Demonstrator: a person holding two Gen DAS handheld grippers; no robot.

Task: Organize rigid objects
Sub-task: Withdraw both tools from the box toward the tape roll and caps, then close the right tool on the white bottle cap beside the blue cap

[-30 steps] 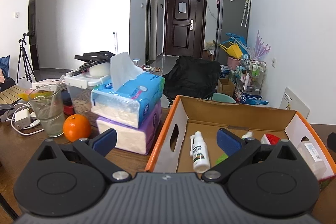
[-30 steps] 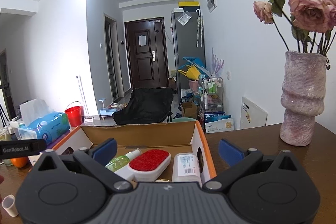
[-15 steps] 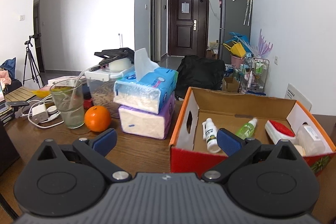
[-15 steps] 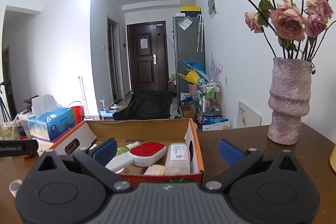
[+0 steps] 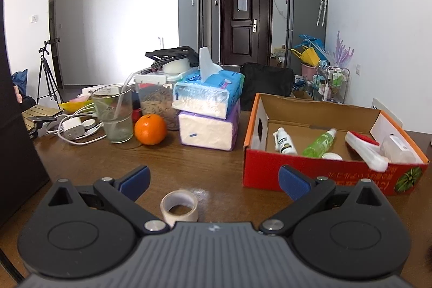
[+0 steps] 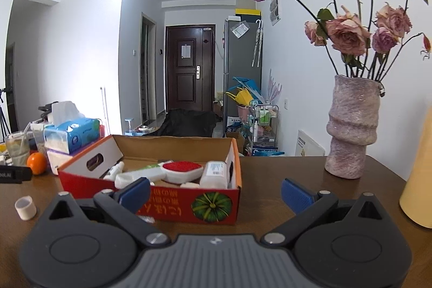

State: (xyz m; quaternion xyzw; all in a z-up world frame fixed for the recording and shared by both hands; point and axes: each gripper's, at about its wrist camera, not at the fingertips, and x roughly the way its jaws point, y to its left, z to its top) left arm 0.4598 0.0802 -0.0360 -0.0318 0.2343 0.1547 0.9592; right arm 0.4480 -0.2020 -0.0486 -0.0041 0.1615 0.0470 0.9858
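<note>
A red cardboard box [image 5: 318, 174] [image 6: 172, 201] sits on the brown table. It holds a white spray bottle [image 5: 284, 141], a green bottle [image 5: 320, 142], a red-topped white brush [image 5: 364, 146] [image 6: 182, 169] and a clear bottle [image 5: 399, 150] [image 6: 214, 173]. A roll of clear tape [image 5: 179, 208] [image 6: 25, 207] lies on the table just ahead of my left gripper [image 5: 214, 178], low between its open fingers and untouched. My right gripper [image 6: 215, 192] is open too, with nothing between its fingers, close in front of the box.
Left of the box stand two stacked tissue packs [image 5: 208, 109], an orange [image 5: 150, 129], a glass with a straw [image 5: 114, 114], a food container [image 5: 156, 96] and chargers with cables [image 5: 71, 127]. A vase of dried roses [image 6: 351, 128] stands right of the box. A dark panel [image 5: 19, 142] borders the left.
Both grippers have drawn back from the box, which now looks smaller and farther. The tape roll has come into the left wrist view. Both stay open.
</note>
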